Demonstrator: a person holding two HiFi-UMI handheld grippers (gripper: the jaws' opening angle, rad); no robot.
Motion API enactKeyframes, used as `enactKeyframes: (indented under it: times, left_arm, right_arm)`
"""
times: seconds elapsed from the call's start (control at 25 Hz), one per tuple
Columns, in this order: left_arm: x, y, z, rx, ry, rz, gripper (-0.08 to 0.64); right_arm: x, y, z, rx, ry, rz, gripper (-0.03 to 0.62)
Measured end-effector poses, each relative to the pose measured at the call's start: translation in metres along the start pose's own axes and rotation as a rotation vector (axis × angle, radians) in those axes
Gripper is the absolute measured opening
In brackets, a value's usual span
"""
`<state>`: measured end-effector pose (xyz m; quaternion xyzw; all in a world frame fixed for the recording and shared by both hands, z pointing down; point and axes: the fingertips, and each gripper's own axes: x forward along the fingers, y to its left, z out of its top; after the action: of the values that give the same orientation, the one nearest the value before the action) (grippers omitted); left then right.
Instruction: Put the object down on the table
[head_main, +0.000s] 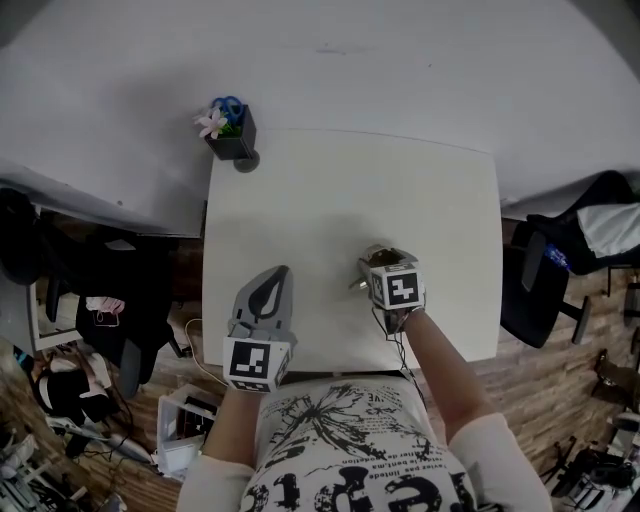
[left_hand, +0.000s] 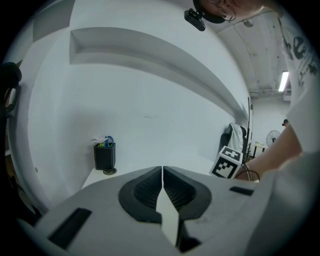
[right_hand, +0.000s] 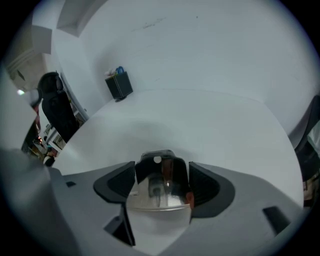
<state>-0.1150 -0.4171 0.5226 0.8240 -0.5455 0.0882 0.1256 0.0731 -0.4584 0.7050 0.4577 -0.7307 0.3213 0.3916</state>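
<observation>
A shiny metal object (right_hand: 159, 187), cup-like with a small hole in its top tab, sits between the jaws of my right gripper (right_hand: 162, 182). It looks to rest on the white table (head_main: 350, 190), with each pad a sliver away from its sides. In the head view the object (head_main: 368, 262) peeks out ahead of the right gripper (head_main: 374, 268) near the table's front right. My left gripper (head_main: 268, 292) lies over the front left of the table, jaws shut together and empty; its fingertips (left_hand: 162, 172) meet in the left gripper view.
A black holder (head_main: 233, 134) with a flower and blue scissors stands at the table's far left corner, also seen as a dark box (left_hand: 104, 155) and box (right_hand: 119, 85). A dark chair (head_main: 540, 290) stands right of the table. Clutter fills the floor on the left.
</observation>
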Motion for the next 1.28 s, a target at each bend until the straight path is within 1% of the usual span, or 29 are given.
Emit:
enactKeyframes:
  times: [0.08,0.2,0.28,0.36,0.48,0.52,0.56,0.6,0.64,0.72,0.88,1.08,1.28]
  left_arm:
    - [0.001,-0.006,0.003,-0.015,0.001,-0.013,0.012]
    - [0.001,-0.017,0.008,-0.019,-0.01,-0.02,0.012]
    - [0.0,-0.025,0.014,-0.007,-0.018,-0.022,0.012]
    - [-0.002,-0.034,0.024,0.007,-0.028,-0.021,0.012]
    - [-0.004,-0.046,0.043,0.034,-0.046,-0.008,0.012]
    - [-0.005,-0.05,0.05,0.04,-0.053,-0.005,0.012]
    - [-0.005,-0.054,0.056,0.045,-0.06,-0.001,0.012]
    - [-0.006,-0.058,0.062,0.05,-0.065,0.002,0.012]
    - [-0.007,-0.062,0.067,0.055,-0.07,0.005,0.012]
    - [-0.008,-0.071,0.078,0.065,-0.084,0.01,0.012]
    - [-0.011,-0.087,0.101,0.066,-0.116,0.017,0.012]
    - [-0.014,-0.098,0.122,0.098,-0.147,0.037,0.012]
    - [-0.02,-0.104,0.144,0.115,-0.192,0.053,0.012]
  right_arm:
    - [-0.005,-0.001,0.004,0.046,-0.03,0.028,0.337]
    - [-0.022,-0.001,0.01,0.093,-0.085,0.066,0.334]
    - [-0.039,-0.002,0.019,0.095,-0.141,0.077,0.324]
    - [-0.061,0.0,0.035,0.052,-0.232,0.081,0.305]
    - [-0.101,0.003,0.062,-0.039,-0.37,0.086,0.253]
    - [-0.114,0.003,0.069,-0.06,-0.407,0.087,0.221]
    - [-0.127,0.003,0.076,-0.075,-0.439,0.092,0.189]
    - [-0.139,0.003,0.082,-0.084,-0.467,0.103,0.139]
    - [-0.151,0.003,0.087,-0.09,-0.495,0.117,0.11]
    - [-0.176,0.001,0.096,-0.106,-0.557,0.135,0.086]
    - [-0.225,-0.005,0.111,-0.144,-0.7,0.131,-0.006]
    - [-0.276,-0.012,0.12,-0.189,-0.865,0.11,-0.006]
    - [-0.309,-0.022,0.122,-0.205,-0.968,0.093,-0.008]
